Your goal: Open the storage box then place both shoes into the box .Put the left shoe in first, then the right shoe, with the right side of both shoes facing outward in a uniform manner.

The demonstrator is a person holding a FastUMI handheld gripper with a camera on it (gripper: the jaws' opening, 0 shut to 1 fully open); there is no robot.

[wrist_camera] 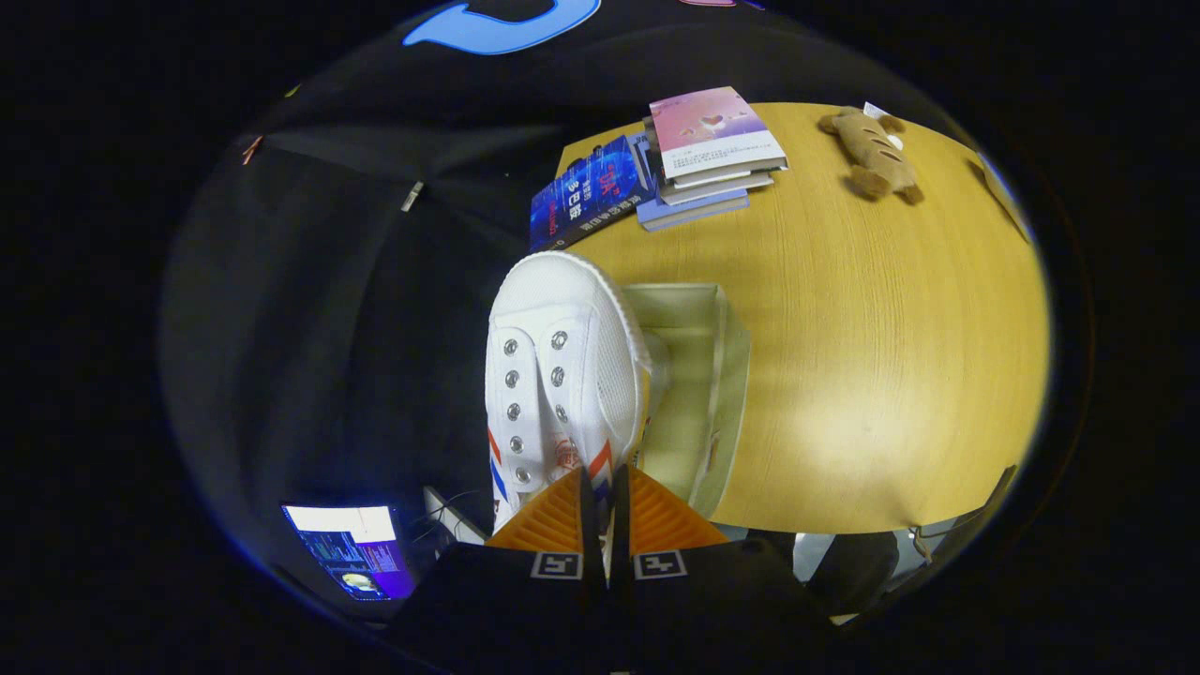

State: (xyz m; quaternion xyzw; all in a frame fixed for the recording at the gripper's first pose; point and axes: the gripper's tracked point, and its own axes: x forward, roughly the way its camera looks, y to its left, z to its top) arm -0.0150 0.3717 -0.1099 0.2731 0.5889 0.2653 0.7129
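Shoe carried to the open box.
The gripper (605,487) pinched the white sneaker (553,375) at its heel collar, hanging it beside the storage box (727,375); next, probably lowering it inside.

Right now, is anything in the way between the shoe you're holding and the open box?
Nothing visible. The gripper is shut on the white shoe, which hangs beside the storage box; the part of the box's inside that shows looks bare.

The claw (605,483) has both fingers nearly together, clamped on something thin.
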